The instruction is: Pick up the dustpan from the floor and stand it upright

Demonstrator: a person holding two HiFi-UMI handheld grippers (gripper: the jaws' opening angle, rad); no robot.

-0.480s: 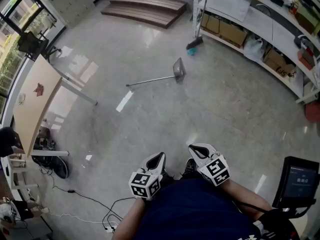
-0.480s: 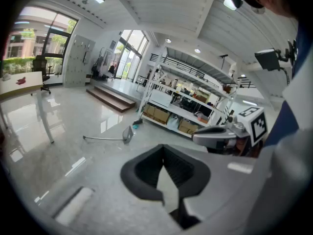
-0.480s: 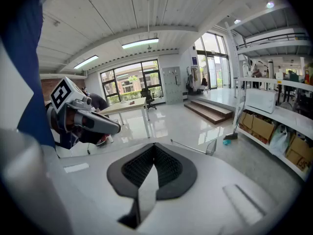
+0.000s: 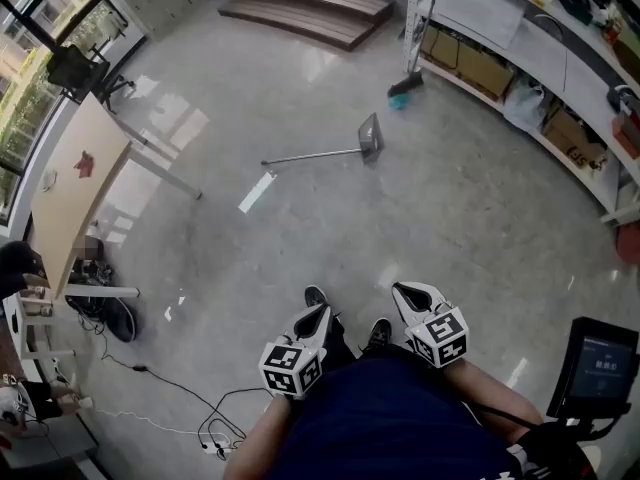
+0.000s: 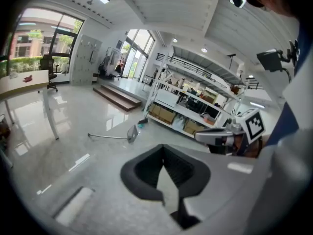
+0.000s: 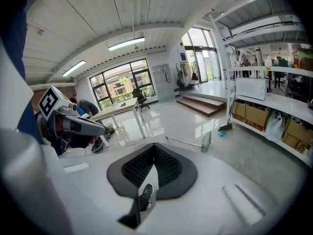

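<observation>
The grey long-handled dustpan [image 4: 370, 136] lies flat on the shiny floor far ahead of me, its thin handle [image 4: 305, 156] running left. It shows small in the left gripper view [image 5: 132, 132] and in the right gripper view [image 6: 206, 142]. Both grippers are held close to my body, well short of it. The left gripper [image 4: 320, 313] has its jaws shut with nothing between them, and its dark pads [image 5: 146, 168] meet at the tip. The right gripper [image 4: 407, 291] is likewise shut and empty [image 6: 154, 147]. Each gripper appears in the other's view: the right [image 5: 215, 136], the left [image 6: 80, 126].
A broom [image 4: 405, 86] leans by the shelving [image 4: 545, 53] with boxes along the right. A long table [image 4: 70, 198] and a chair [image 4: 75, 68] stand at the left, wooden steps [image 4: 310, 8] at the back. Cables [image 4: 200, 413] lie near my feet, a screen [image 4: 600, 363] at lower right.
The dustpan and broom sit a little lower in the head view, so I have moved slightly toward them. A shoe now shows ahead of the left gripper. Both grippers stay shut.
</observation>
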